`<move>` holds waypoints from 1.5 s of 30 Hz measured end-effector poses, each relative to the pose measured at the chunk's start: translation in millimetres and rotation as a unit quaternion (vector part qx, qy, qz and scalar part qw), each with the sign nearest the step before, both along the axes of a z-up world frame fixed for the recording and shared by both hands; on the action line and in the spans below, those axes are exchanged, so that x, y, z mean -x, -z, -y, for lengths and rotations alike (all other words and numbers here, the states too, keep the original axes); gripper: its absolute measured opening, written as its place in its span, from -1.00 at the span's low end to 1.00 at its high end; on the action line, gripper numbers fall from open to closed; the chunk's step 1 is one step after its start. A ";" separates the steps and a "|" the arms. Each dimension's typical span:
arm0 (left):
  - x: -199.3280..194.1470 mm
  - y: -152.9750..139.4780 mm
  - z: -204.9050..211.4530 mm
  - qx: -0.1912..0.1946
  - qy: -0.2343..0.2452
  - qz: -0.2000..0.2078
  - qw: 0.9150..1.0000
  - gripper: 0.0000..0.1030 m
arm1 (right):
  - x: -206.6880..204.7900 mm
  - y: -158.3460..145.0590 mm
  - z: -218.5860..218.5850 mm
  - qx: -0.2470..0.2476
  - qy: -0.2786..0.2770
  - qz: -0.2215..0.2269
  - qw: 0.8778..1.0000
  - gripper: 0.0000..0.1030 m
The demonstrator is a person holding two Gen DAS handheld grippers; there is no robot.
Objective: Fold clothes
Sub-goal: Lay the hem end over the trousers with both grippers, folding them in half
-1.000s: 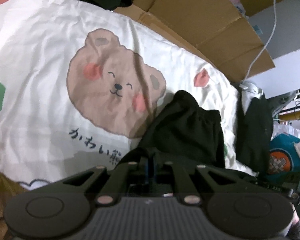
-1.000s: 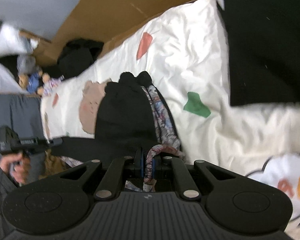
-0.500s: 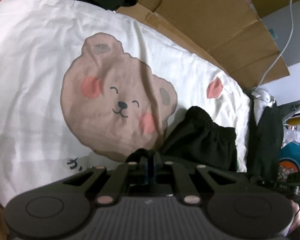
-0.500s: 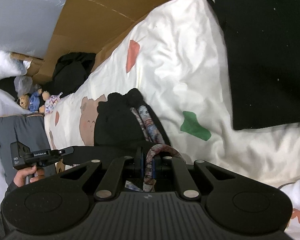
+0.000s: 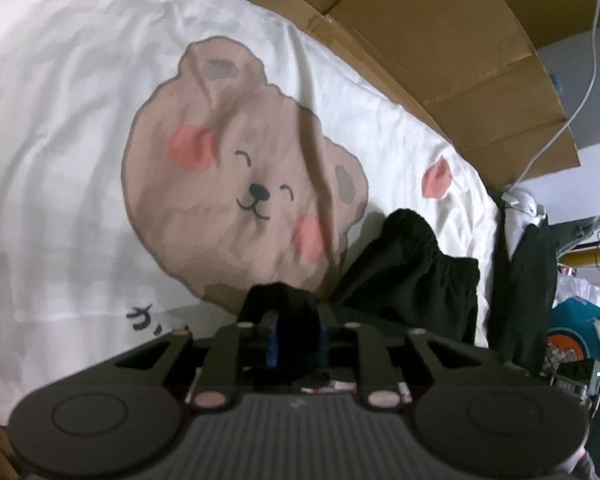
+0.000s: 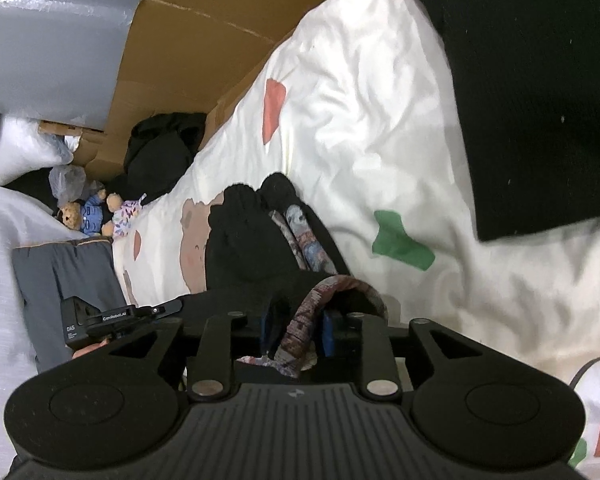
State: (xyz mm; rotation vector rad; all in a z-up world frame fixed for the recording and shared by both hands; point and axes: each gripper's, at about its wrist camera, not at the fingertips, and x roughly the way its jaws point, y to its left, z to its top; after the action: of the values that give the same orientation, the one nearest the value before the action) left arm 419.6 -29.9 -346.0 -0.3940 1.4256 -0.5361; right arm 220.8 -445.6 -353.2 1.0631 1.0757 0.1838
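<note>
A patterned waistband [image 6: 300, 328] of the black garment [image 6: 248, 244] is pinched by the right gripper [image 6: 296, 330], stretched over the white bedsheet [image 6: 380, 140].

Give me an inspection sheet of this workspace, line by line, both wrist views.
Surface: white bedsheet with bear print, wrinkled.
Job's things: black garment with patterned lining, bunched on the sheet, held at two points.
Clutter: second black garment on the sheet; dark clothes pile; teddy bears.
Grippers: left gripper shut on black fabric; right gripper shut on the patterned edge.
Cables: white cable hanging over the cardboard.
Surroundings: cardboard along the bed's far side; grey wall.
</note>
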 end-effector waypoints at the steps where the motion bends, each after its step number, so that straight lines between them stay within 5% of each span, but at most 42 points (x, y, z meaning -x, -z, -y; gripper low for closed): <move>1: 1.2 2.1 -0.9 0.008 -0.002 -0.005 1.000 -0.49 | 0.3 0.6 -1.3 -0.004 -0.001 0.000 1.000 -0.34; 5: 5.4 8.0 -0.4 0.021 0.005 -0.023 0.999 -0.49 | -0.2 0.8 -2.5 -0.012 -0.004 0.007 1.000 -0.33; 7: 6.9 6.2 3.1 0.016 0.025 -0.014 0.999 -0.82 | -1.1 0.3 -1.9 -0.013 -0.005 0.013 1.000 -0.34; 12: 3.9 -1.0 1.4 0.014 0.011 0.004 1.000 -0.88 | -3.2 -1.0 -0.2 -0.016 -0.006 0.027 0.999 -0.77; 34: -26.6 -8.7 30.2 -0.028 0.004 0.029 0.999 -0.88 | -29.8 7.5 14.3 -0.010 0.040 0.034 0.999 -0.80; 45: -40.1 -33.8 16.9 -0.059 -0.029 0.076 0.995 -0.72 | -40.9 -7.1 30.6 0.008 0.076 0.047 0.996 -0.20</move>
State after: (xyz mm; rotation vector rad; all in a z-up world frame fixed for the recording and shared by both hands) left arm 459.7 -46.7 -312.2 -0.2937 1.2878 -0.4239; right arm 261.8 -476.2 -346.1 1.1074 0.9058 0.1016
